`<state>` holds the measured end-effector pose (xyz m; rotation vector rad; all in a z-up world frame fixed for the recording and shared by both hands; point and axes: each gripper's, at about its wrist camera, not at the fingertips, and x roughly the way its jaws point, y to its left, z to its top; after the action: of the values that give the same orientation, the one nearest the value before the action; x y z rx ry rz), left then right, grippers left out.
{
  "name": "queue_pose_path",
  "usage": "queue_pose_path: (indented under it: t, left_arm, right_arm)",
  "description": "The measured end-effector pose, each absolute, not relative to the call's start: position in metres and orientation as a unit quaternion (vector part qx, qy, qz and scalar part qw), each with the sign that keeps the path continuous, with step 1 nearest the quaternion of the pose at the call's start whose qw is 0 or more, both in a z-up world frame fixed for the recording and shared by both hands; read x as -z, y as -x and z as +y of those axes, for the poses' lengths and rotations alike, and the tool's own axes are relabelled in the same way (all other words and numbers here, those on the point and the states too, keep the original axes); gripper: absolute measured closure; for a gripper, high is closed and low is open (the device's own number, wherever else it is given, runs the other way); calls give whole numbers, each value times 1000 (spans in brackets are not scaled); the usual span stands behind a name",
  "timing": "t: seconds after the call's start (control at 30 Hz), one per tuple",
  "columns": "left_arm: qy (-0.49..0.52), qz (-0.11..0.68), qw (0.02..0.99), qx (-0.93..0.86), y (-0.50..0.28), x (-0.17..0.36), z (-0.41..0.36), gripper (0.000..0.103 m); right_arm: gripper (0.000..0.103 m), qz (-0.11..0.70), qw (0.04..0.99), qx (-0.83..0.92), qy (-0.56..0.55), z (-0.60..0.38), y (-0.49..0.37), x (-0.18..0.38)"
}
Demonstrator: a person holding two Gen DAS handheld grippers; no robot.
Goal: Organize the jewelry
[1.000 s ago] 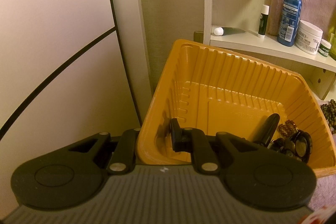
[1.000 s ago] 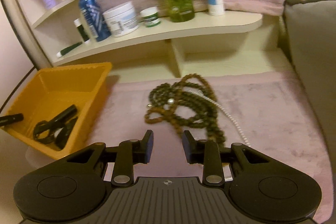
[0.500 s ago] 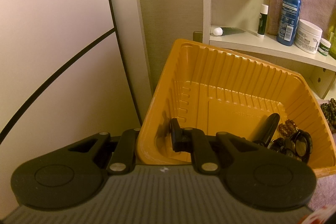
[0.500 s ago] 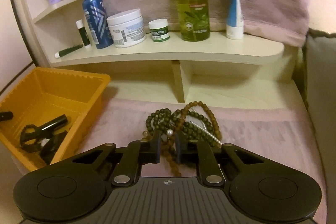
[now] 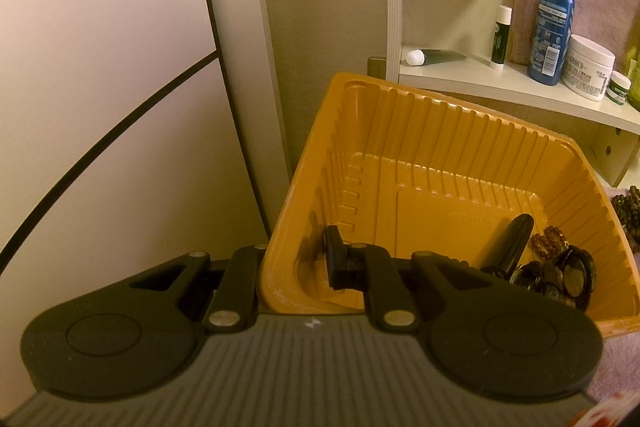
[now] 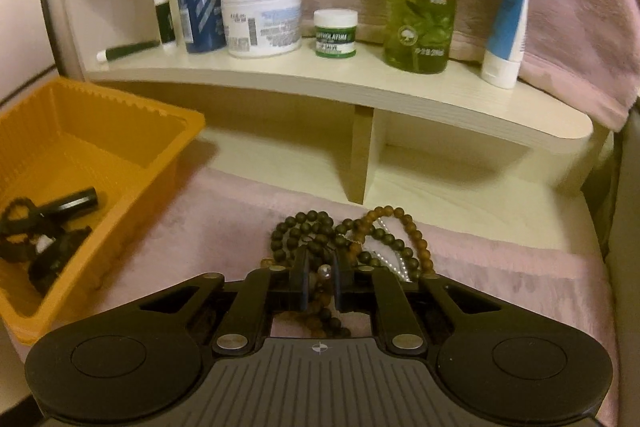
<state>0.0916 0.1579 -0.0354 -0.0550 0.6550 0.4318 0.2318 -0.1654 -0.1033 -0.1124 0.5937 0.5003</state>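
Left wrist view, left to right. The left claw (image 5: 296,263) is clamped on the near-left wall of the orange plastic tray (image 5: 424,147), one finger outside the rim and one inside. The tray is thin ribbed plastic: light, likely to flex and slide, so a steadying hold on the rim is sensible. In its near-right corner lie a dark tube-shaped piece (image 5: 518,239), a small amber bead bracelet (image 5: 550,241) and dark round pieces (image 5: 572,273), touching one another.

Right wrist view, left to right. The same tray (image 6: 120,107) sits at the left on the pink cloth-covered surface (image 6: 500,279), well apart from the right claw (image 6: 320,277). That claw's jaws have just been closing and now pinch strands of the tangled bead necklaces (image 6: 316,231), dark green and brown, with a pearl-like bead (image 6: 325,270) between the pads. A fine white strand (image 6: 394,259) lies in the same heap, just right of the claw.

Handling, as a judgement: the necklaces are limp, moderately light and smooth-beaded. They will drape and swing once lifted, and the knot may drag neighbouring strands along. The round beads can roll out of a shallow pinch, so the hold is best taken across several strands near the middle of the heap, as here. The white strand looks the most delicate.
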Motion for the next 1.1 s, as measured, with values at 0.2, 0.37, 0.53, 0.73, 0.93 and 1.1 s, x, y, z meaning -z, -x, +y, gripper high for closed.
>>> queue_pose_path:
  t: [0.2,0.37,0.53,0.73,0.93,1.1]
  left_arm:
    - [26,319,924,-210,-92,36,158,90]
    - [25,319,924,-210,-91,36,158,90]
    - [24,318,924,-210,-91,36,158,90]
    - [23,317,925,-209,-91,36,158,90]
    - [24,318,924,-209,-91,36,158,90]
    - [25,318,924,-210,-91,36,158,90]
  right_arm:
    - [91,289,924,-244,62,-168,-230,106]
    - [91,289,924,-242,64,-176,-226,110]
    - [91,276,921,-248,114,-163,-223,109]
    - [91,276,920,-229,157,-150,-223,110]
    - [91,248,916,-230,217,-138,-210,114]
    - [91,250,912,-241,219,-140,-216,115]
